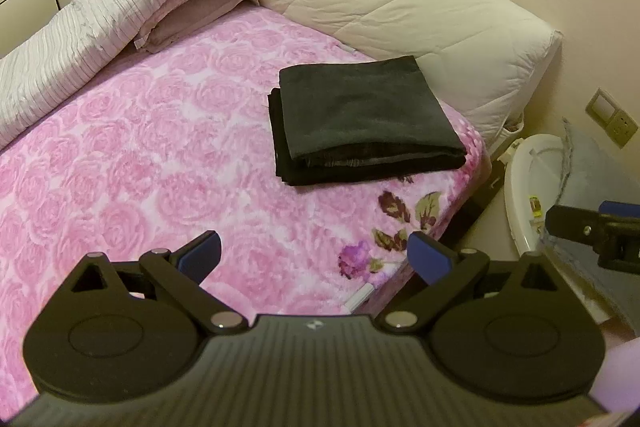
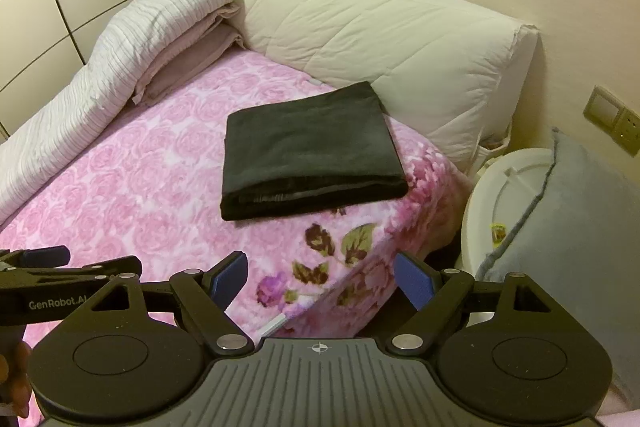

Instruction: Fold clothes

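now one folded black garment (image 2: 308,155) on bed (image 2: 132,195); two hand-held grippers (image 1: 314,259) (image 2: 320,281) agape, empty

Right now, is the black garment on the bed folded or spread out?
Folded. The black garment lies as a compact rectangle on the pink blanket, stacked layers showing along its near edge.

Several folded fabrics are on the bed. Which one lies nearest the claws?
The black folded garment, lying alone on the pink blanket. The striped quilt and white comforter sit farther back.
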Demonstrator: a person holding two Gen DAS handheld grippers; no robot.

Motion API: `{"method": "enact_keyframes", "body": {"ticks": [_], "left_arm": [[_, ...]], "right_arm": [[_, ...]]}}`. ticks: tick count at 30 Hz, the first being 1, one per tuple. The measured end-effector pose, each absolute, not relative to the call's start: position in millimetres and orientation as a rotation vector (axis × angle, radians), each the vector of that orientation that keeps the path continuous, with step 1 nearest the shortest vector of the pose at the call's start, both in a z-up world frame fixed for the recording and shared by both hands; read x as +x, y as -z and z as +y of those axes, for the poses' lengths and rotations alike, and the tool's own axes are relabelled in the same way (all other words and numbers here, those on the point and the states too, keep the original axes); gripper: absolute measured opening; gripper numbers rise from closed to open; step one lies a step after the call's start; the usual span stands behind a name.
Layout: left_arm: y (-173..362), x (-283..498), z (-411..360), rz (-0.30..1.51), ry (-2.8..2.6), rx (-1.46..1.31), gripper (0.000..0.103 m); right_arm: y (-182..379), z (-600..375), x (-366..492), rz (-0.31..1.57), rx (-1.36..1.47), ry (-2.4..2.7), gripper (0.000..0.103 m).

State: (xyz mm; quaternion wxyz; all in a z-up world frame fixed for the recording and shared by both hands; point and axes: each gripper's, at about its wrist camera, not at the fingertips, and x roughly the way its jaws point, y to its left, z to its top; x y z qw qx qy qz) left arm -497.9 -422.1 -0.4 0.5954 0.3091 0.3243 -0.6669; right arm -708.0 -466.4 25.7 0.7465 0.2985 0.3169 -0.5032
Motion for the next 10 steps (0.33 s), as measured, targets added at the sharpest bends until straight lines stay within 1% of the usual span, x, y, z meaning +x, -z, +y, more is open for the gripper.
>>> {"method": "enact_keyframes", "body": {"ticks": [10], "left_arm": [[-4,-507,-427,0.757,1.504,0.663,0.099]], "right_arm": [[-23,-480,-710,0.713,0.638,1.055,0.083]]}}
